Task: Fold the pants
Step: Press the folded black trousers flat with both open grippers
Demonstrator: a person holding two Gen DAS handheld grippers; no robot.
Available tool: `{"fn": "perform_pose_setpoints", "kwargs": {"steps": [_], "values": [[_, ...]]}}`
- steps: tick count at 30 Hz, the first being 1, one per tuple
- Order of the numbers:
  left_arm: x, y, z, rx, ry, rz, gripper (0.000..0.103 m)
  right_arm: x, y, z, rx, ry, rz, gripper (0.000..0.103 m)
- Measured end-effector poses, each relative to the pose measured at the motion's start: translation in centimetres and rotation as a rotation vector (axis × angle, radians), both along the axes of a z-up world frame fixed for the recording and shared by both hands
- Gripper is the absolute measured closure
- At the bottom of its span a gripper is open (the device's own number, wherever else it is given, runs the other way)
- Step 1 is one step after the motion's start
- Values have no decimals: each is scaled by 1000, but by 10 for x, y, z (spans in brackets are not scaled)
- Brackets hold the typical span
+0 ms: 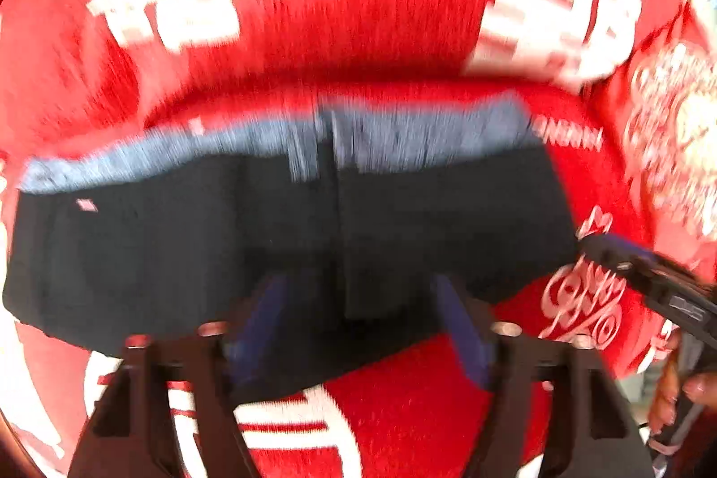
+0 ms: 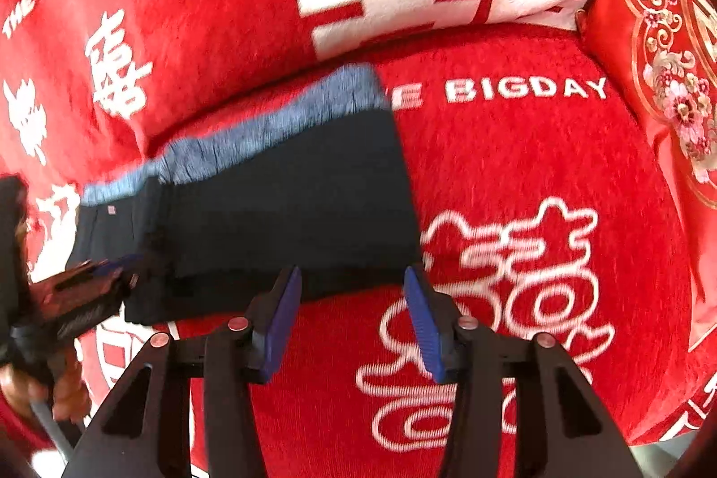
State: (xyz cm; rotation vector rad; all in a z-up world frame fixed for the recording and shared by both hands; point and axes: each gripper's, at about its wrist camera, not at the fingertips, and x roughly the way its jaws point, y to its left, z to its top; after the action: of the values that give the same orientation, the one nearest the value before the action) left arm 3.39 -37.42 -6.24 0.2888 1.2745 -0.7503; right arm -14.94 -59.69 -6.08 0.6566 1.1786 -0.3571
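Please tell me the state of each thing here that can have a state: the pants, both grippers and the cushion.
pants: folded into a flat stack on the red cover, grey waistband at the far edge.
left gripper: open, holding nothing, over the pants' near edge.
right gripper: open, holding nothing, at the pants' near right corner.
red embroidered cushion: propped at the right.

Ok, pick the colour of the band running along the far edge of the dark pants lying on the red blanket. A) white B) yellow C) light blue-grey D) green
C: both wrist views show a light blue-grey band along the far edge of the dark pants, which lie on the red blanket.
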Motion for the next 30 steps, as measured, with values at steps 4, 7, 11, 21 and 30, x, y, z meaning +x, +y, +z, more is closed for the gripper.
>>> {"fn": "perform_pose_setpoints", "kwargs": {"steps": [4,7,11,21,30], "values": [[8,-22,14,-17,-42,-26,30,19,-24,-6,34,-29,-46,51],[12,-49,-5,-5,-31,-51,30,36,-32,-14,66,-47,-63,54],[12,-64,-61,140,9,-13,30,50,-27,-38,127,2,-45,55],[5,-9,-58,210,45,139,30,46,4,-37,22,34,88,54],[-9,26,-43,315,52,307,13,41,28,-25,16,98,197,36]]}}
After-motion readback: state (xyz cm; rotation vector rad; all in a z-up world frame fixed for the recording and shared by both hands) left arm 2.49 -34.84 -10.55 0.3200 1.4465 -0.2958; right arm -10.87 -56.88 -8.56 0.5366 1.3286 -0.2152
